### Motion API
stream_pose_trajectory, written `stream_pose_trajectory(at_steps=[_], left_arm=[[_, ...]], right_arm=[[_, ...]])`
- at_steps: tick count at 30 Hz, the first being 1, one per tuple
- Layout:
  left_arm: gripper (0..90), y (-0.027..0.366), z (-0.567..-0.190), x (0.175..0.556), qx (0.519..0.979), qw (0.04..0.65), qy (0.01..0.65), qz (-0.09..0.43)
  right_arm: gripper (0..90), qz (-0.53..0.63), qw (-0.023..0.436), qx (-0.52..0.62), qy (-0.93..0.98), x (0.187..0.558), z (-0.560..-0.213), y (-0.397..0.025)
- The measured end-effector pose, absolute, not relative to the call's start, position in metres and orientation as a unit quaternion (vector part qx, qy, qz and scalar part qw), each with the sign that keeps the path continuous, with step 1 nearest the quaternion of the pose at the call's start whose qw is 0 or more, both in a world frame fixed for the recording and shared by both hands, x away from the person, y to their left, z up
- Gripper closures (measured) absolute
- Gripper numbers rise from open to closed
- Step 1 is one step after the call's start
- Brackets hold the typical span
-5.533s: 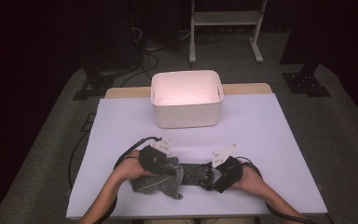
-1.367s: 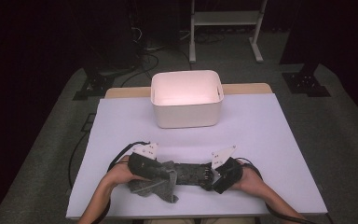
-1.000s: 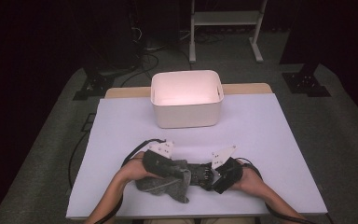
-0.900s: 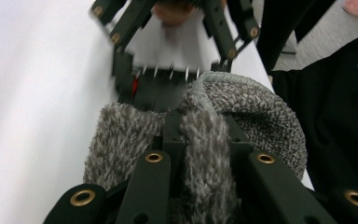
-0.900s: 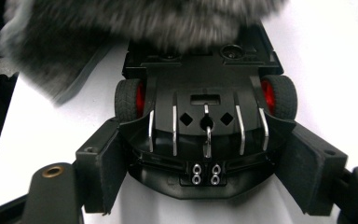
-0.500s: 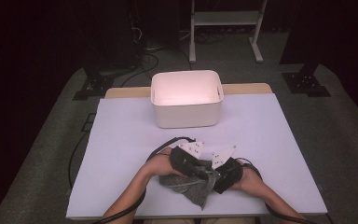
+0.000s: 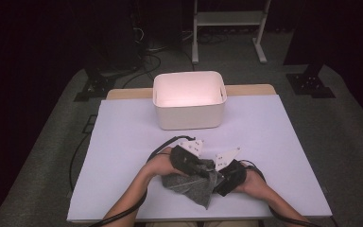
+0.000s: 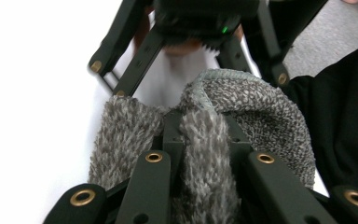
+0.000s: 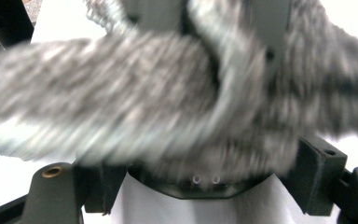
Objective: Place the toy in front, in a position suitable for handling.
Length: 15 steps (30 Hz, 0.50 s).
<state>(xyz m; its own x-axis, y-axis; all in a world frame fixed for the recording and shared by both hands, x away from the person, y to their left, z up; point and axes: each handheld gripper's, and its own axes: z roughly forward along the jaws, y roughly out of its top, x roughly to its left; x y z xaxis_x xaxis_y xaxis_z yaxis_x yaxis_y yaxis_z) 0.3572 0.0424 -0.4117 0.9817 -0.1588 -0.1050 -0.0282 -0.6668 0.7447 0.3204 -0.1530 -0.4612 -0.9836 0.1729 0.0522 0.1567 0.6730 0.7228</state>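
Grey fleecy sock (image 7: 191, 184) lies bunched at the near edge of the white table (image 7: 123, 142), between the two hands, well short of the white bin (image 7: 189, 101) at the far side. Left gripper (image 7: 189, 163) is clamped on one end of the sock: in the left gripper view the pile (image 8: 205, 154) is pinched between the black jaws, and a hemmed cuff edge curls up beyond them. Right gripper (image 7: 227, 177) meets the other end; its own view is blurred, with grey fabric (image 9: 168, 107) draped across the jaw mouth, so I cannot tell whether those jaws are closed on it or merely under it. Handling, as a judgement: light, limp, thick-piled cloth. It should not slip from a firm pinch, and there is nothing to break, but it will sag, fold and twist wherever unsupported. Loose plush compresses, so a shallow bite at the very fringe may pull free. Best hold is deep across a doubled layer or on the stitched cuff, which looks firmer than the body. With both ends held, keep them level to prevent a drooping middle from dragging on the table.
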Motion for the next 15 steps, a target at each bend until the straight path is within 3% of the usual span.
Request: stream_pose_trajectory(at_steps=[8,15], left_arm=[[76.8,0.074,-0.416,0.365,0.910,0.409,-0.008,-0.070],[76.9,0.066,-0.415,0.363,0.907,0.414,-0.016,-0.076]], right_arm=[[23.1,0.396,0.009,0.089,0.914,0.321,-0.461,-0.153],[23.1,0.395,0.010,0.090,0.914,0.320,-0.462,-0.153]])
